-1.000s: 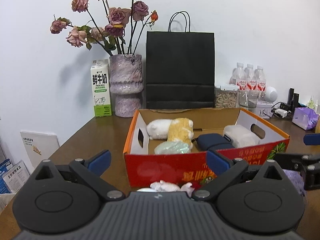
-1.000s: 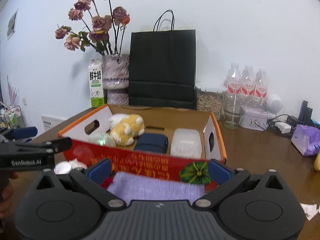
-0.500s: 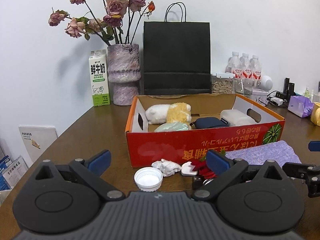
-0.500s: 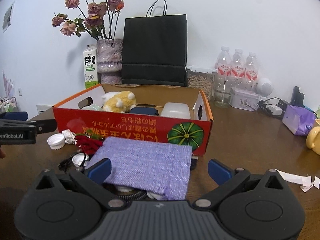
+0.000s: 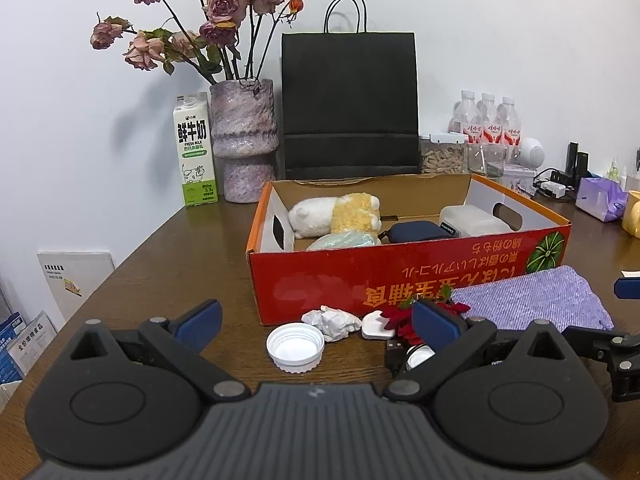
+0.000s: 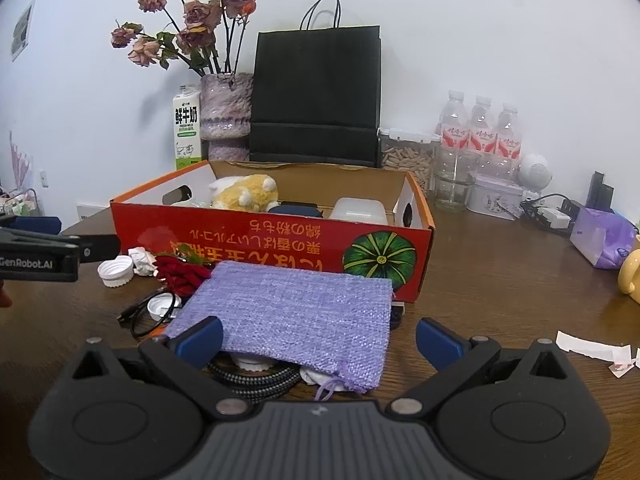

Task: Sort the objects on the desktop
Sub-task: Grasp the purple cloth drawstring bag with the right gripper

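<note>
While both claws are hanging low over the near edge of the table (image 5: 168,248), the left claw (image 5: 316,318) is sitting spread wide with nothing between its blue pads, and the right claw (image 6: 318,338) is likewise gaping apart and gripping nothing. The red cardboard box (image 5: 400,276) is standing mid-table, already holding a white-and-yellow plush toy (image 5: 340,216), a pale green packet (image 5: 344,240), a dark blue pouch (image 5: 416,232) and a white plastic container (image 5: 468,218). Loose things are lying on the table against the box's near wall: a white bottle cap (image 5: 295,347), a crumpled white paper (image 5: 331,322) just beside it, a small white plug (image 5: 376,324), a red flower-like bundle (image 6: 180,274), a black cable (image 6: 140,316) with a smaller white cap (image 6: 160,306), and a purple knitted pouch (image 6: 296,312) lying flat, touching the box front and covering part of a braided cable (image 6: 256,380). The right claw's left pad is overlapping the pouch's near corner in view; contact is unclear. Along the table's far edge are standing a milk carton (image 5: 195,150), a vase of dried roses (image 5: 244,144), a black paper bag (image 5: 349,104) and water bottles (image 5: 488,120). A purple tissue pack (image 6: 600,238) is sitting toward the right edge, with paper scraps (image 6: 588,346) nearer.
</note>
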### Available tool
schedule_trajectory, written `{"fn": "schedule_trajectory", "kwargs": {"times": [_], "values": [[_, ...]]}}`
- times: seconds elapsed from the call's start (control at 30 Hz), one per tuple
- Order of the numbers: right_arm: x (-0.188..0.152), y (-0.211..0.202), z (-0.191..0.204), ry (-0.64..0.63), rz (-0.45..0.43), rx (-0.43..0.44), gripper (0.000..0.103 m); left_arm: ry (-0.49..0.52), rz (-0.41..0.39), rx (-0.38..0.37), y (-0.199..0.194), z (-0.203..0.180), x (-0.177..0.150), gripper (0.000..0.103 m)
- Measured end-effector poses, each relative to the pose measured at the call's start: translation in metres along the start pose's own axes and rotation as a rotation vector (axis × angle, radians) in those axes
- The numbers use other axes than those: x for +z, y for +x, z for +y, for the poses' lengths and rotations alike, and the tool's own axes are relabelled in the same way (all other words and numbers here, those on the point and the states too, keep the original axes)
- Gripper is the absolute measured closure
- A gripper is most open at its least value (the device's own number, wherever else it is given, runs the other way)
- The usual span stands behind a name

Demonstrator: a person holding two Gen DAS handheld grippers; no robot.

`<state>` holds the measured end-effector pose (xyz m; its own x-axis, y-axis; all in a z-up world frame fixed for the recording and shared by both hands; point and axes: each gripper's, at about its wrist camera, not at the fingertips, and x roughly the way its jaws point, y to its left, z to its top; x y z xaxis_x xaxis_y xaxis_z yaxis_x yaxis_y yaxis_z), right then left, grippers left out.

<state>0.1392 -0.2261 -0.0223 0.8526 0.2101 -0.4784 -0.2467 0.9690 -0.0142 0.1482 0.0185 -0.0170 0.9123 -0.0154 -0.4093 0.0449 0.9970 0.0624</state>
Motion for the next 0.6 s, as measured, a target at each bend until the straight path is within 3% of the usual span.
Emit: {"fn": "schedule_trajectory", "kwargs": {"times": [0.6], "values": [[0.023,0.033,0.014,-0.022,0.051,0.032,0.000,-0.020,0.041,0.025,0.008,0.005,-0.002,0.000]]}}
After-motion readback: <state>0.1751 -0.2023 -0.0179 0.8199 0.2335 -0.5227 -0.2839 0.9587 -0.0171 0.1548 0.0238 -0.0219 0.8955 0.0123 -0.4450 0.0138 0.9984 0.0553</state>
